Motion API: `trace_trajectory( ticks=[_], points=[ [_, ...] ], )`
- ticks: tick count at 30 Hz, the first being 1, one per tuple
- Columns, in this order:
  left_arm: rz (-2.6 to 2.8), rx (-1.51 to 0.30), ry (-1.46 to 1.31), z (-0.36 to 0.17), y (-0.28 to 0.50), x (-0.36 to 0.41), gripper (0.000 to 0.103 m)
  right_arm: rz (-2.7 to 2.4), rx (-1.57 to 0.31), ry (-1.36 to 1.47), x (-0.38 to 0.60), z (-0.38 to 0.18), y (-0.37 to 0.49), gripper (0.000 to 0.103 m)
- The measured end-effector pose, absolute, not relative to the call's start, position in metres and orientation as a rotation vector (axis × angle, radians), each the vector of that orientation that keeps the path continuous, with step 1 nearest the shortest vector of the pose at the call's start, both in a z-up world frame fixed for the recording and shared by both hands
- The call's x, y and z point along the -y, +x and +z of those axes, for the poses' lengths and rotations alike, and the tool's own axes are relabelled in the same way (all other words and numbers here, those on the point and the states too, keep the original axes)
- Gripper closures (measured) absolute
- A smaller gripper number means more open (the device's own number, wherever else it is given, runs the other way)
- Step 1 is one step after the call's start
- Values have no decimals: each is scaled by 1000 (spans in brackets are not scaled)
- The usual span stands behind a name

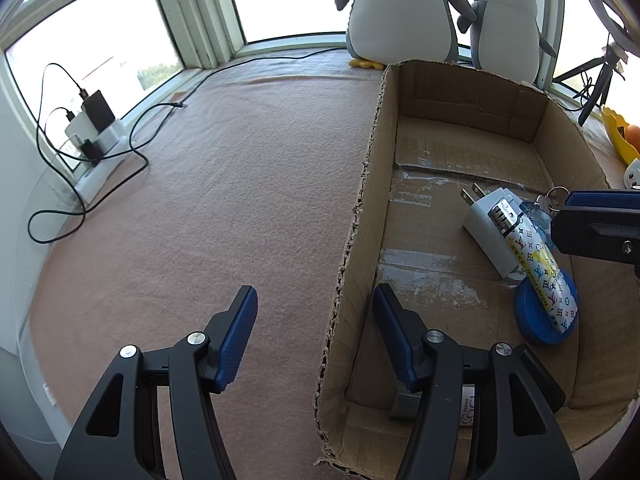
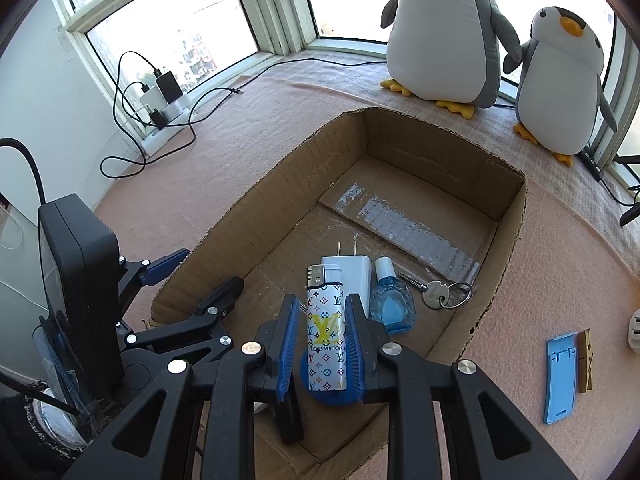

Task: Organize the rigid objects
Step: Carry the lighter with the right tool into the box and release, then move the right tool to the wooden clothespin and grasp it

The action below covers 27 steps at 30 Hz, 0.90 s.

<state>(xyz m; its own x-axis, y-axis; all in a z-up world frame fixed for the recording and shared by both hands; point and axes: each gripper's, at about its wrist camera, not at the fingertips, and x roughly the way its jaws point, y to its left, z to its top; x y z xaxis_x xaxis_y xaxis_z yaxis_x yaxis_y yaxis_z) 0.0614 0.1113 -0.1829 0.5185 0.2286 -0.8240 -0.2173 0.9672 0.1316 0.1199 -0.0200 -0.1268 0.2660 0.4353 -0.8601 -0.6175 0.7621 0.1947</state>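
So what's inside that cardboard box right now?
In the cardboard box: a white plug adapter, a small blue bottle, a key on a ring, a blue lid and a patterned lighter. The right gripper hides most of the lid.

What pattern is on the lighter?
White with multicoloured monogram symbols and a yellow logo; right wrist view.

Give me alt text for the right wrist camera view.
The right gripper clamps a patterned lighter over a cardboard box holding a white plug adapter, small blue bottle, key and blue lid. Two plush penguins stand by the window.
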Motion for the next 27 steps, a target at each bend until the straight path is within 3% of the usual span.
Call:
trace_trajectory(
  ticks=[4,27],
  points=[
    [268,-990,12,-183,62,-111,43,719,-1085,-170,23,-123,121,75],
    [269,-990,17,-183,62,-110,43,524,-1035,-63,140,-105,135,72]
  ],
)
